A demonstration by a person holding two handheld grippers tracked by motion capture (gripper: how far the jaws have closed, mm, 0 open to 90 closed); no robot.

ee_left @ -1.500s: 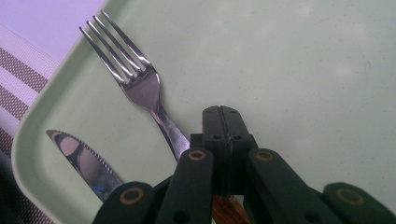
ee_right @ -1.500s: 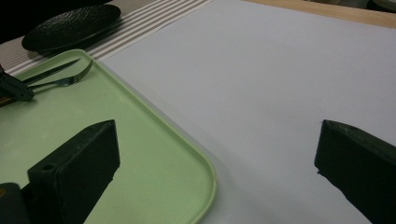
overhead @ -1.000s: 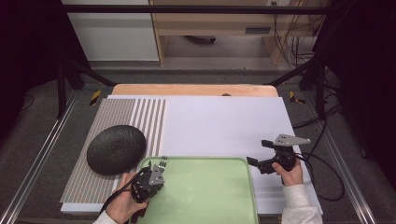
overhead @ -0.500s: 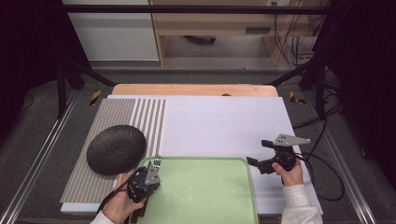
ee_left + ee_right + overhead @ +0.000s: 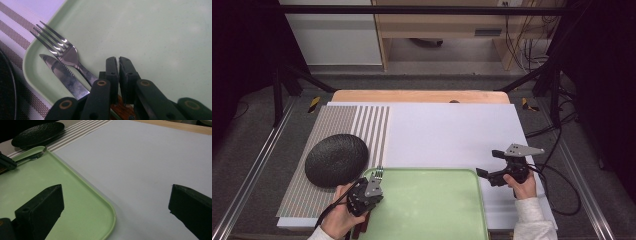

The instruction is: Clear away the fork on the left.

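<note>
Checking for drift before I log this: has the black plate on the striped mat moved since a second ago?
No. The black plate lies on the same spot of the striped mat, its edge equally close to the green tray corner.

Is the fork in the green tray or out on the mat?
In the tray. The fork lies flat inside its left corner beside the knife, tines near the rim.
</note>
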